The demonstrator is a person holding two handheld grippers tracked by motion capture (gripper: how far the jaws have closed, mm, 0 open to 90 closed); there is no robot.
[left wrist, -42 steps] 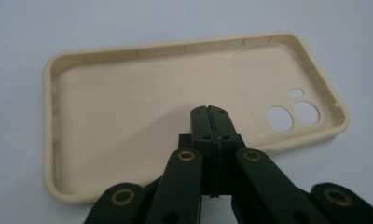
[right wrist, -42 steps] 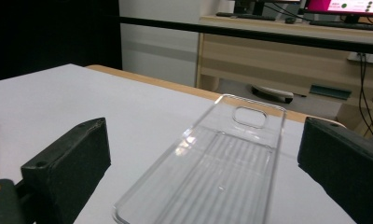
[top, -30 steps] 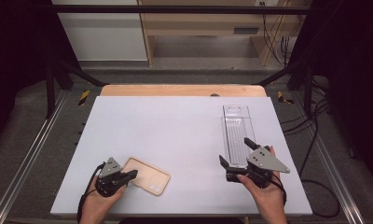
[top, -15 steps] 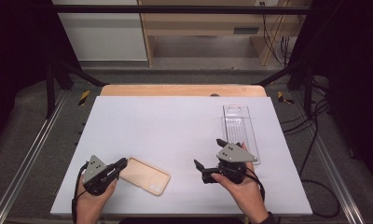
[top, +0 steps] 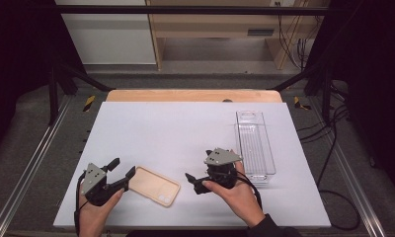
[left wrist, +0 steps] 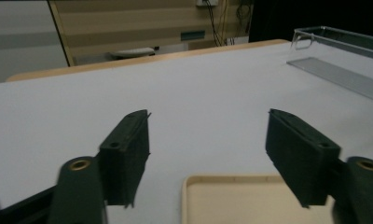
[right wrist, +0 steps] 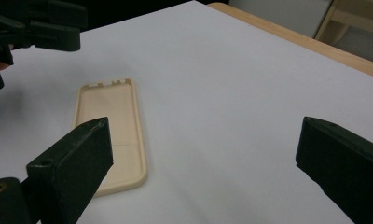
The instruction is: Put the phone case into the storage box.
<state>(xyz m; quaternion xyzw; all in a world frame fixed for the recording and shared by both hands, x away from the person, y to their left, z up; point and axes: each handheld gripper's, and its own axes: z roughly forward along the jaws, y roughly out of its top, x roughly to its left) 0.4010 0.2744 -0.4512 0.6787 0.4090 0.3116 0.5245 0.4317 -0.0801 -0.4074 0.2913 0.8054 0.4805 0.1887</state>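
A cream phone case lies hollow side up near the white table's front edge. My left gripper sits at the case's left end. Its jaws have just been opening and now stand apart, with nothing pressed between them. In the left gripper view the case's end lies low between the black jaws of the left gripper, untouched. My right gripper is open and points left, a short way right of the case. In the right gripper view the case lies ahead of the right gripper, with the left gripper beyond it.
A clear plastic tray stands lengthwise at the right of the table, just behind my right hand, and shows as tray in the left gripper view. A wooden strip borders the far edge. Metal rails run along both sides.
The left jaws, closed at the case's left end before, have opened. The right gripper has moved left from beside the tray toward the case.
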